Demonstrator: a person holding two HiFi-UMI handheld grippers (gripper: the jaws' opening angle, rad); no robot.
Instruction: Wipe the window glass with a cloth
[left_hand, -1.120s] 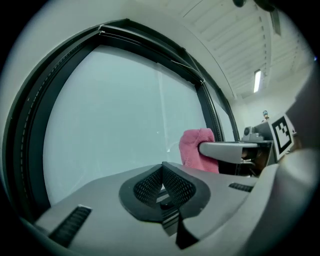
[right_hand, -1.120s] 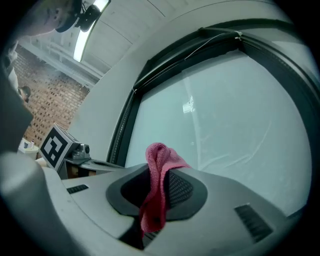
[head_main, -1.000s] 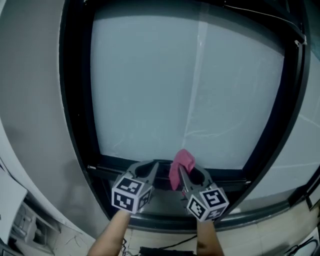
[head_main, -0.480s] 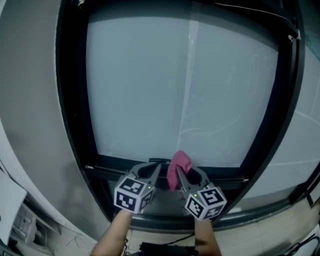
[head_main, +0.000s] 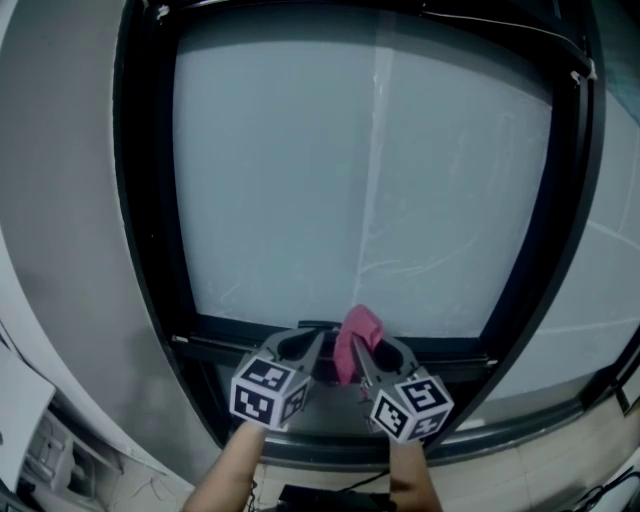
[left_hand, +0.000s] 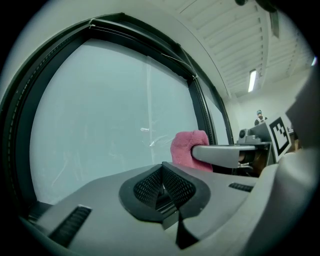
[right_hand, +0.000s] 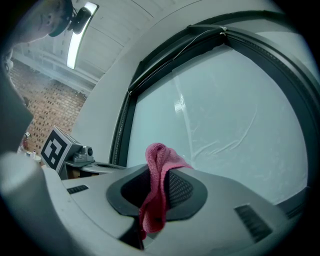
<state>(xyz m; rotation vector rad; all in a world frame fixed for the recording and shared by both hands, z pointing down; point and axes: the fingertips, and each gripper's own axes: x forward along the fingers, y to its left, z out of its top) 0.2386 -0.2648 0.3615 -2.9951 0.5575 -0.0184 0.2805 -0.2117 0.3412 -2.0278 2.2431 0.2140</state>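
Pink cloth (head_main: 360, 325): pinched by a thin fold between the clamped jaws of the right gripper (head_main: 362, 348), held low before the window glass (head_main: 300, 170). Left gripper (head_main: 316, 342): jaws pressed together, nothing held. Risk: the cloth could be dragged out of so slight a pinch once rubbed hard on the glass.

Left of the black window frame (right_hand: 121, 131): lit strip light (right_hand: 78, 34) on the ceiling, brick wall (right_hand: 47, 107) lower down, grey wall (head_main: 60, 200) alongside.

Cloth (right_hand: 156, 165) partly buried between right gripper (right_hand: 159, 190) fingers (right_hand: 186, 189); forearms (head_main: 225, 470) cut off below
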